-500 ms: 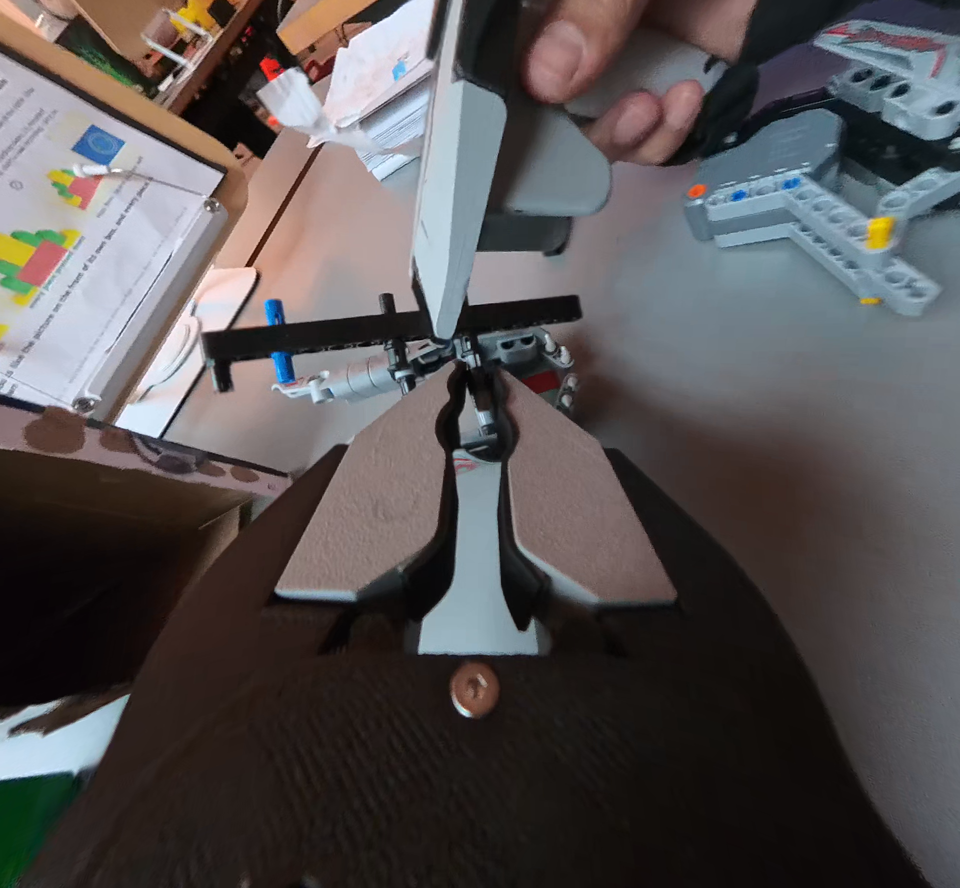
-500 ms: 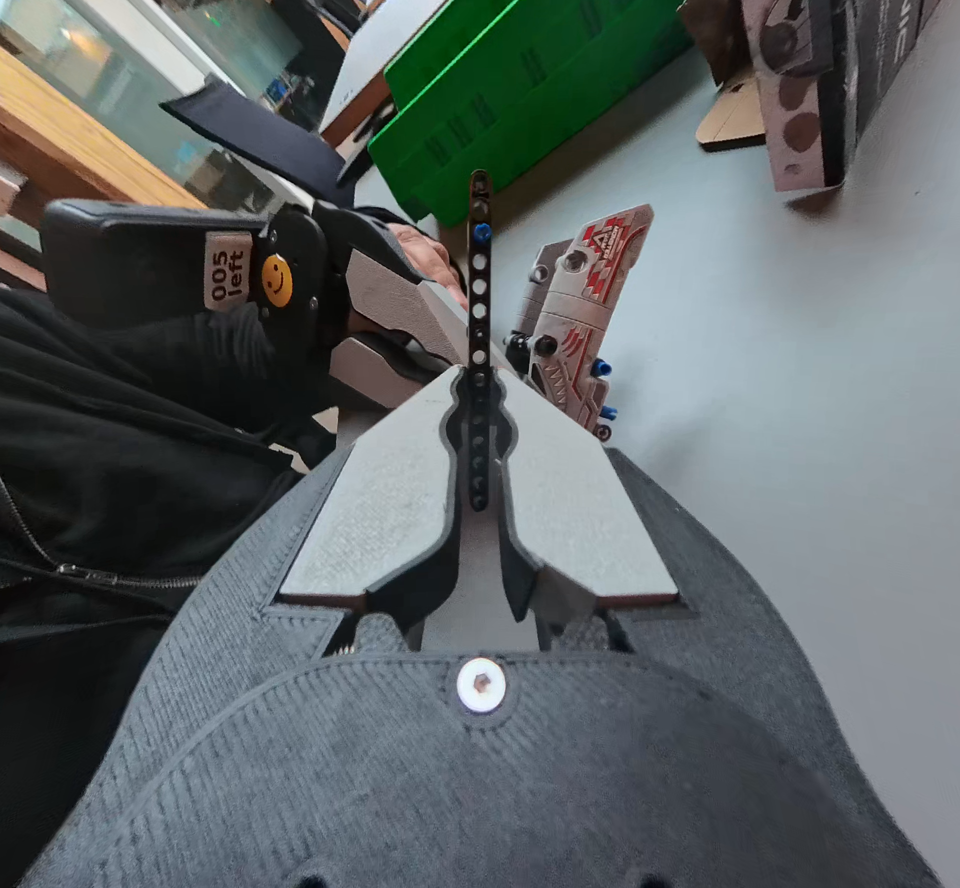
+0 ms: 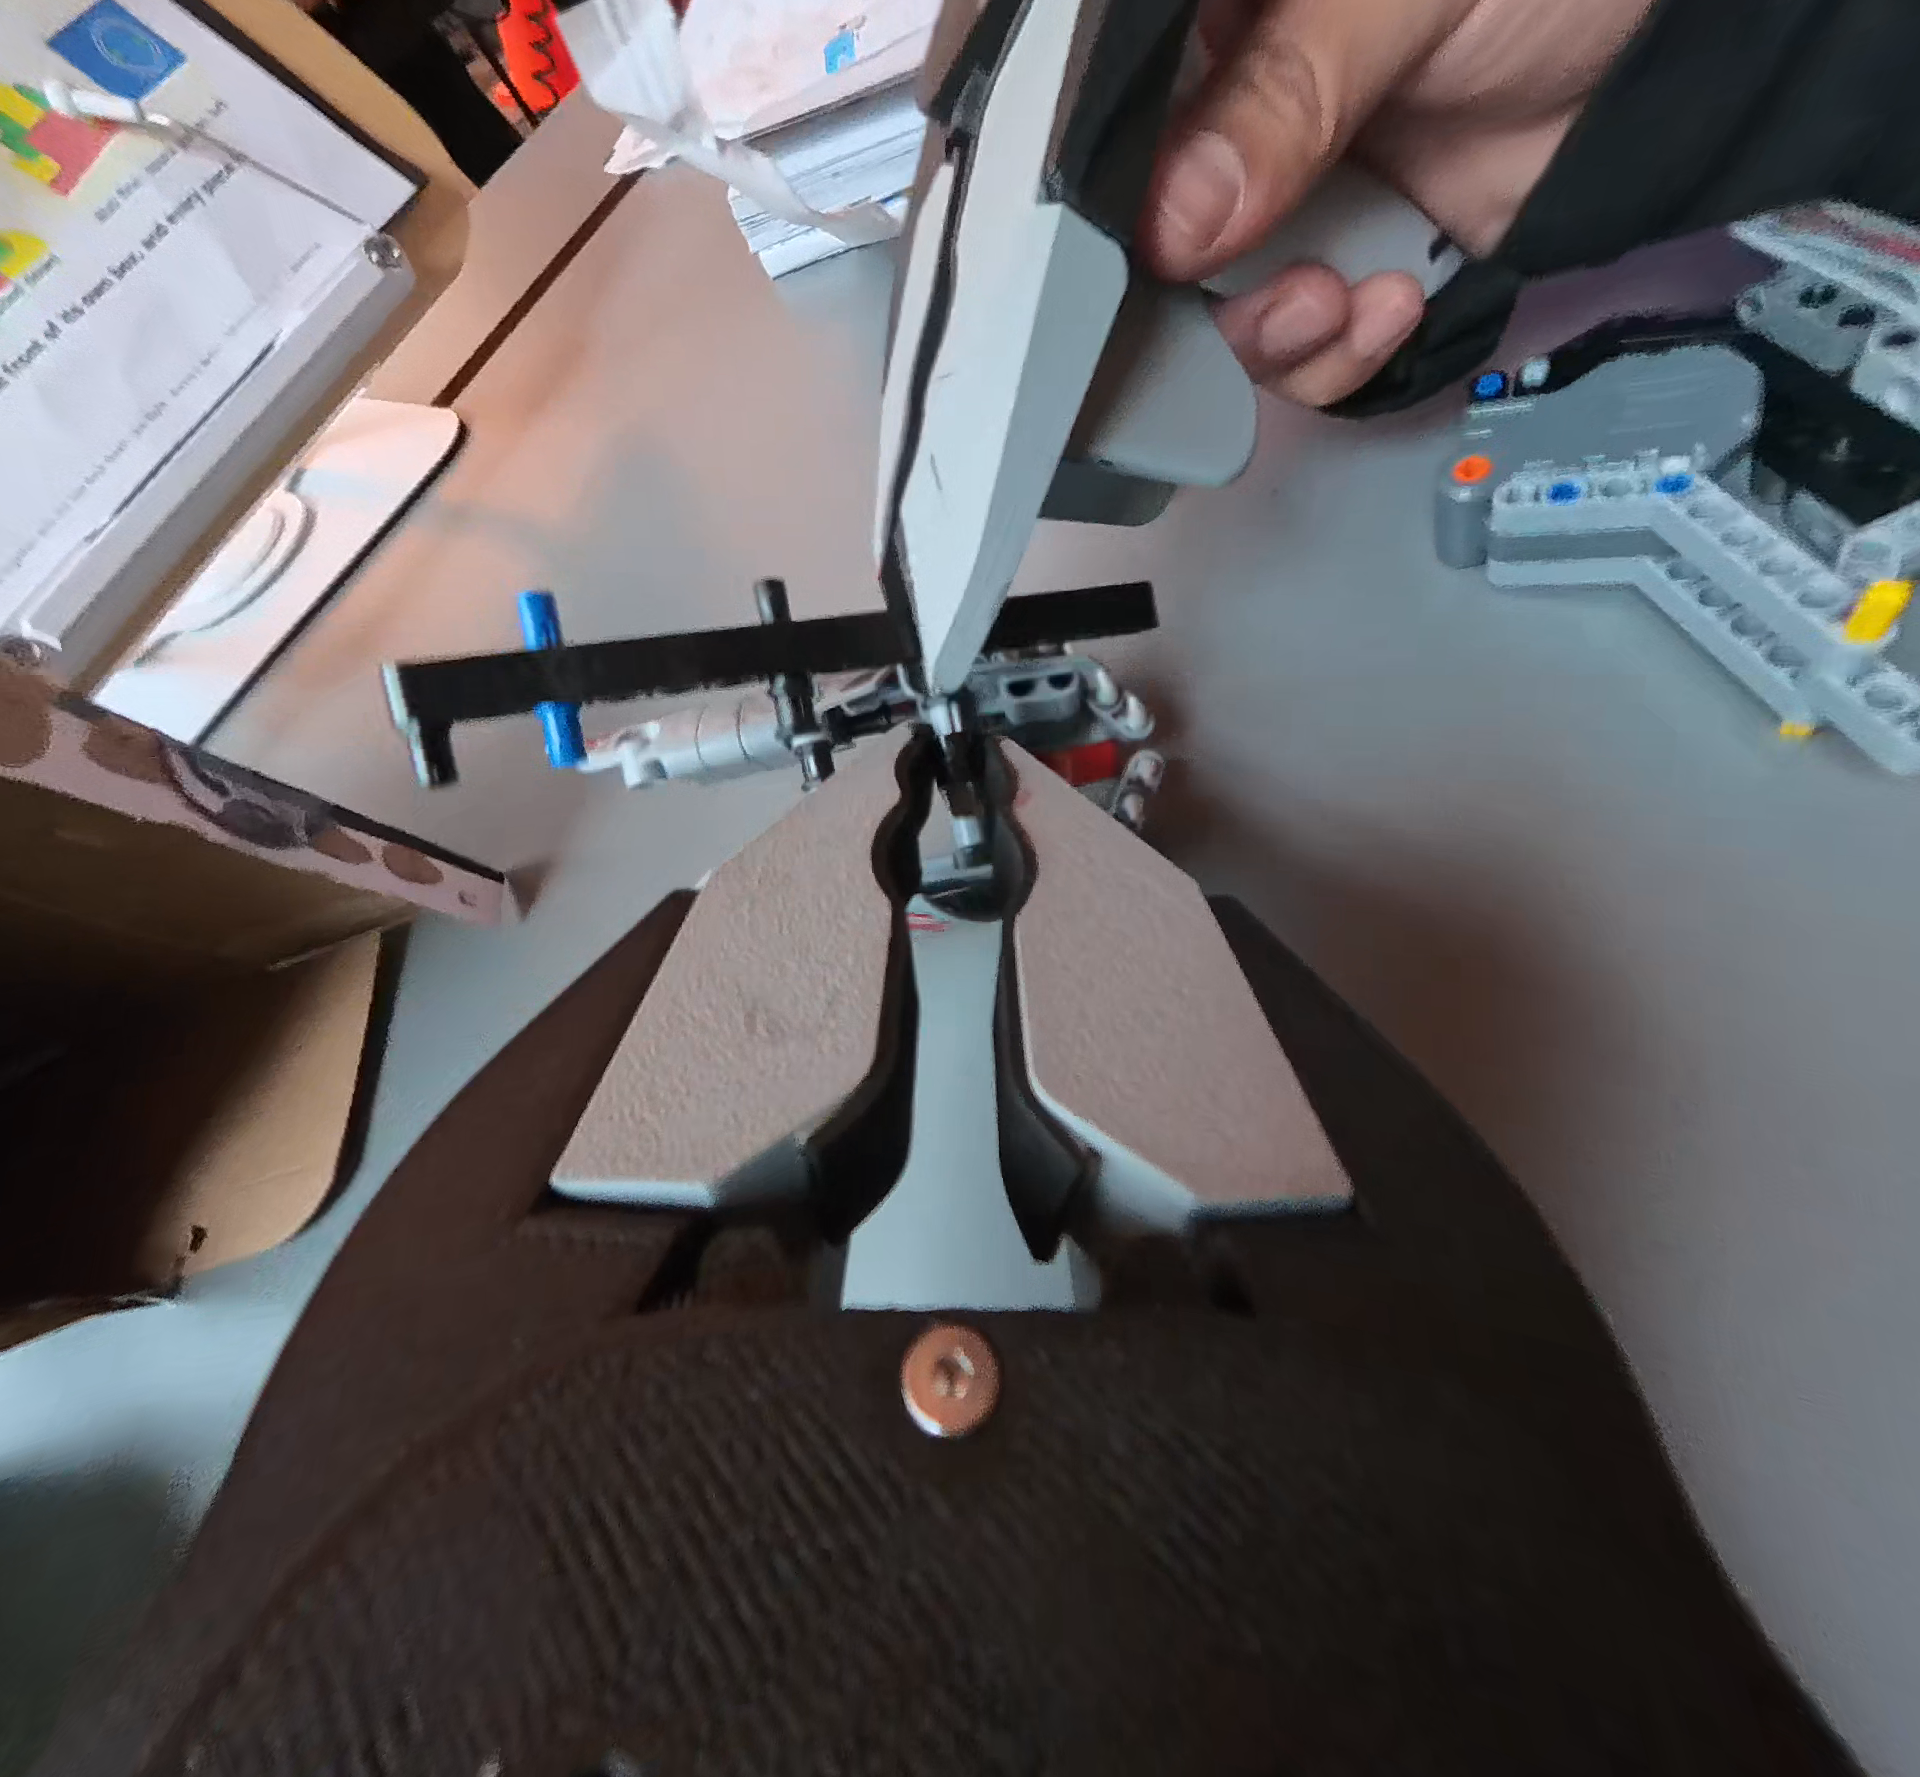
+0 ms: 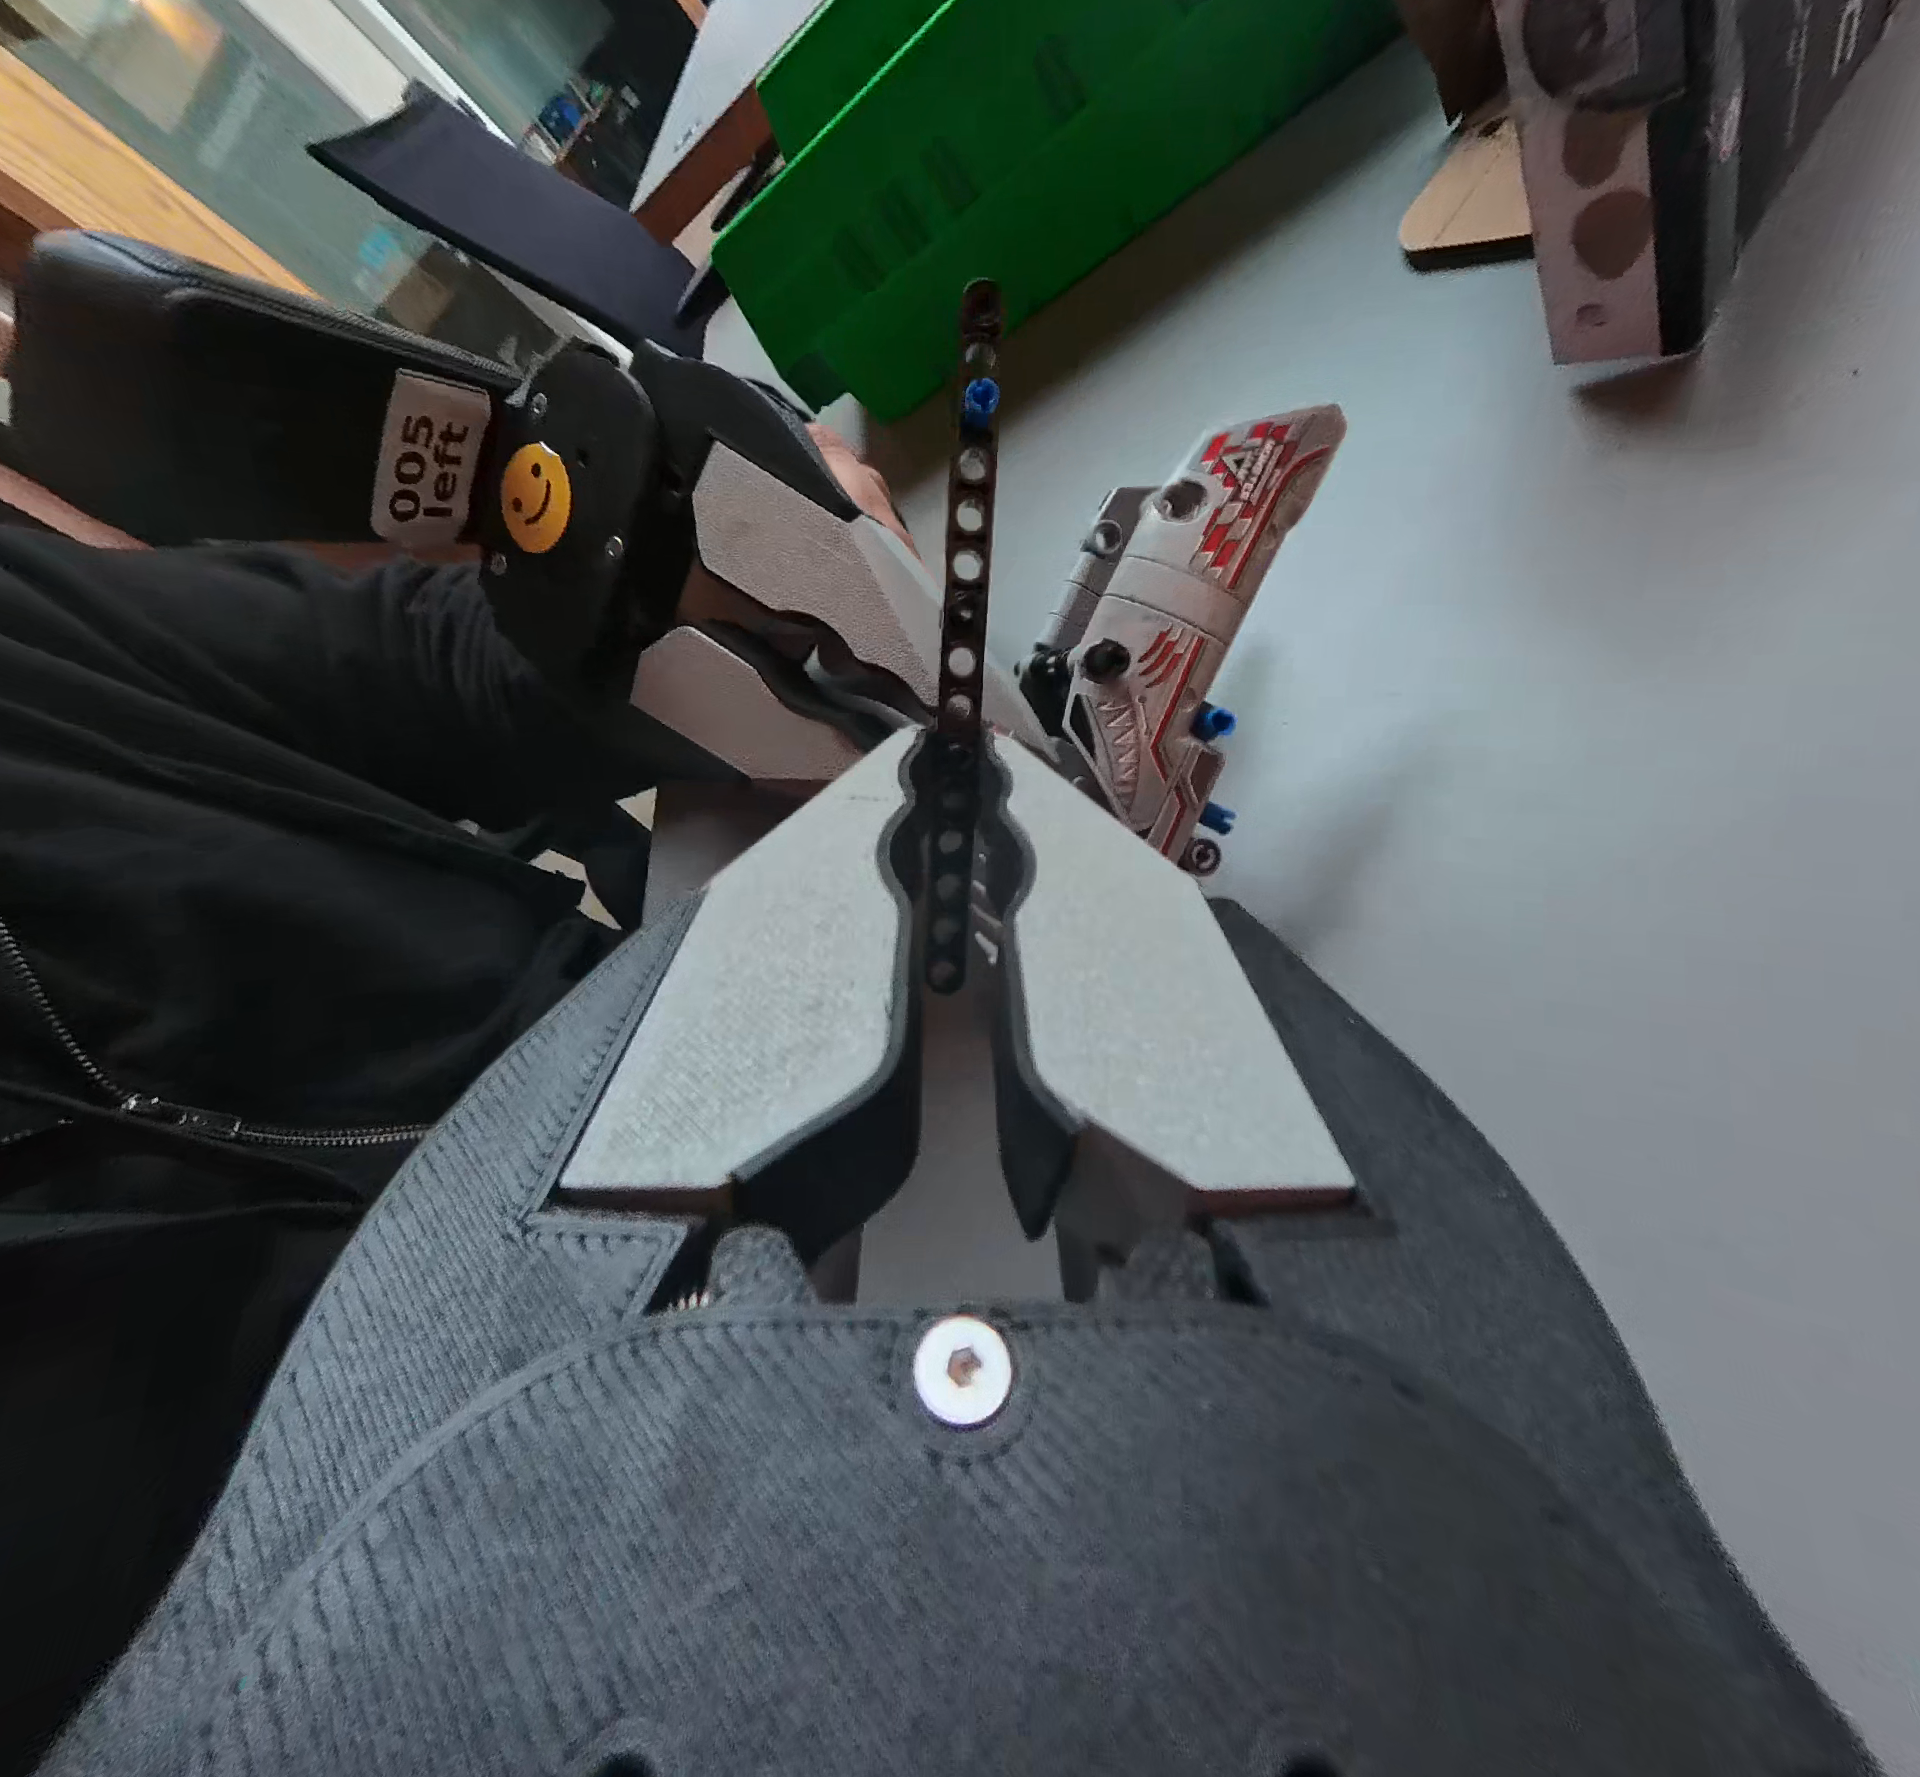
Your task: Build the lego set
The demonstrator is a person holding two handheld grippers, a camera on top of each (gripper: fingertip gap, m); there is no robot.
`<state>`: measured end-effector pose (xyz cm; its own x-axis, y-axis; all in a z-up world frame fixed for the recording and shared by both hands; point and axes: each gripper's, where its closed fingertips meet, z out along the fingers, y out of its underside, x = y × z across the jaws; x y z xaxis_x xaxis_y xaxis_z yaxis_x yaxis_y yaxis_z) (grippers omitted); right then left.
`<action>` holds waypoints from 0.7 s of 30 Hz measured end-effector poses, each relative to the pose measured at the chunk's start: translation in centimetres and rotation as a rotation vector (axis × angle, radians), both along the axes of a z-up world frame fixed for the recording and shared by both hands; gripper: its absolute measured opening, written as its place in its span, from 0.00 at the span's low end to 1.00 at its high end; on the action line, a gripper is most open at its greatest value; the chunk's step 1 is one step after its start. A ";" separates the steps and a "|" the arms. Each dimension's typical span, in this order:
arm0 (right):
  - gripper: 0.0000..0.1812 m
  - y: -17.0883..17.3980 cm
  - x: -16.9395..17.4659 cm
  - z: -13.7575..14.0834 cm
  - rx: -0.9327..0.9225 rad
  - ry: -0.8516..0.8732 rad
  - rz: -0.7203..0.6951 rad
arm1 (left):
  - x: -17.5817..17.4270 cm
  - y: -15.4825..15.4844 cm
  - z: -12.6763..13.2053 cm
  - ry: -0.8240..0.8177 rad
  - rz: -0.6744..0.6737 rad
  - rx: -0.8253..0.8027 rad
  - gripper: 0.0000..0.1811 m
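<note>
- The right gripper [image 4: 961, 751] is clamped on a long black beam [image 4: 964, 584], a thin strip with a row of holes. The beam runs straight up the middle of the right wrist view, with its lower end tucked between the fingers.
- One blue pin [image 4: 980, 397] sits in a hole near the beam's far end, up toward the green bins.
- In the left wrist view the same black beam [image 3: 675, 662] lies crosswise through the centre of the frame. The right gripper [image 3: 935, 678] comes down on it from the top, held by a hand [image 3: 1455, 65].
- The left gripper [image 3: 951, 771] is pinched shut on a small grey lego assembly [image 3: 727, 740], which sits right at its tips and just under the beam. Whether the beam and assembly are actually joined is hard to tell.
- In the right wrist view the assembly shows as a grey piece with red markings [image 4: 1174, 626], right of centre, with two blue pins sticking out of its right side.
- There's a second grey lego build [image 3: 1662, 522] on the table [image 3: 1455, 896] at the right edge of the left view, well away from both grippers.
- Containers: an open cardboard box [image 3: 156, 1052] is at the lower left of the left view, and its inside is too dark to make out. Two green bins [image 4: 1039, 148] are stacked at the top centre of the right view.
</note>
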<state>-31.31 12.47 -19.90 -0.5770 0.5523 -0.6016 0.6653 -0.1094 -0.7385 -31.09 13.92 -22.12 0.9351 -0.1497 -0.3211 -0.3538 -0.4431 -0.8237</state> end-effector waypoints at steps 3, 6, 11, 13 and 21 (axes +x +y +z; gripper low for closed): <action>0.02 4.5 -1.3 2.6 -0.115 0.070 -0.191 | -1.0 -0.9 -0.2 -0.013 0.045 -0.022 0.03; 0.02 5.4 0.3 5.1 -0.090 0.155 -0.145 | -0.5 -0.5 -0.4 -0.096 0.021 -0.016 0.03; 0.02 3.3 -0.4 3.8 -0.074 0.132 -0.112 | -2.3 0.1 -1.1 -0.110 0.099 -0.049 0.06; 0.02 3.3 -0.5 3.9 -0.067 0.167 -0.115 | -2.4 -0.1 -0.7 -0.123 0.086 -0.020 0.09; 0.02 3.1 0.2 3.1 -0.016 0.204 -0.069 | -0.9 0.1 2.3 -0.114 -0.001 -0.012 0.16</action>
<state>-31.13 15.52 -16.83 -0.6488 0.5862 -0.4852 0.4929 -0.1620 -0.8549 -32.00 13.99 -19.81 0.9653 -0.1536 -0.2111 -0.2587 -0.4528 -0.8533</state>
